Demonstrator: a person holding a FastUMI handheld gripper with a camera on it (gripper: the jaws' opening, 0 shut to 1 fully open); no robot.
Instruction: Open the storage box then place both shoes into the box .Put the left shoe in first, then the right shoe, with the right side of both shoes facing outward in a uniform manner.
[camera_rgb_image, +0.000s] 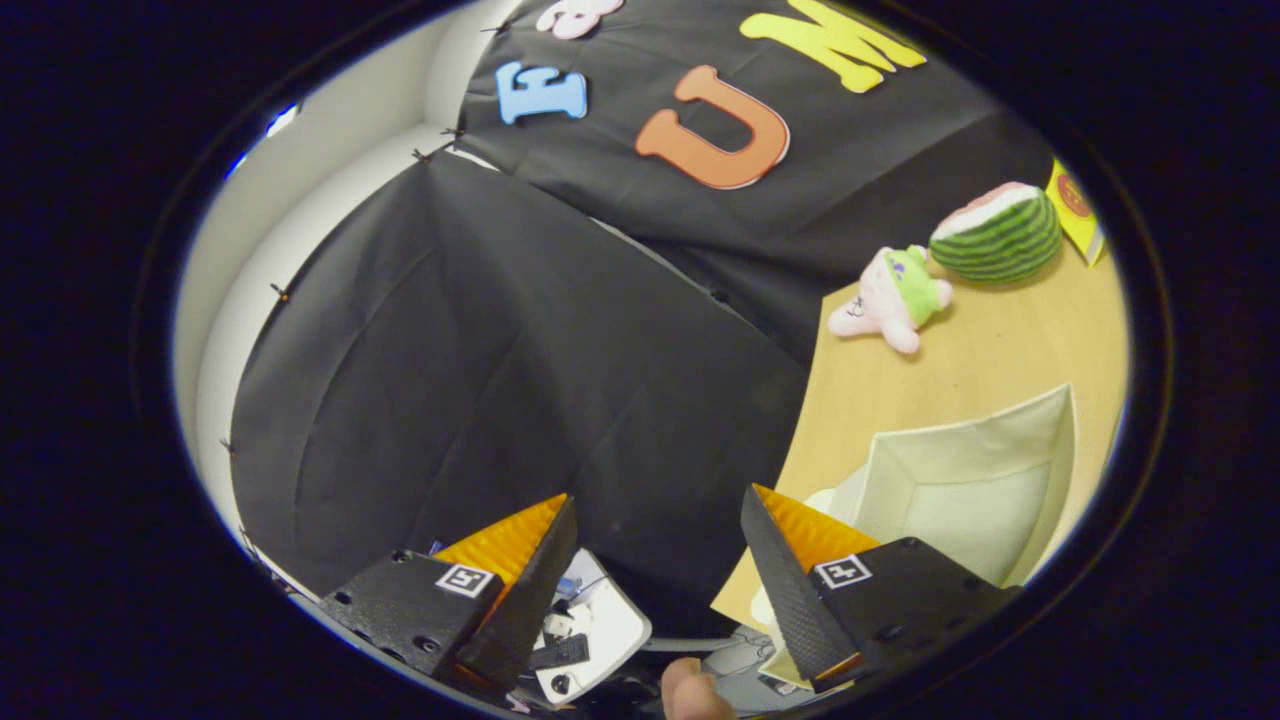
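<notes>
My gripper (655, 520) is open, tilted, with nothing between its fingers; past the gap hangs the black cloth wall. A white fabric storage box (960, 480) stands on the wooden table (1000, 350) just beyond the right finger (790, 570), its open side facing me and its inside bare. A pale rounded thing (822, 497) shows at the box's near edge by the right finger; I cannot tell what it is.
At the table's far side lie a pink and green plush toy (890, 297), a watermelon-slice plush (998, 233) and a yellow packet (1075, 210). Below the fingers a white device with dark parts (590, 630) and a fingertip (690, 690) show. The table's left edge runs beside the cloth.
</notes>
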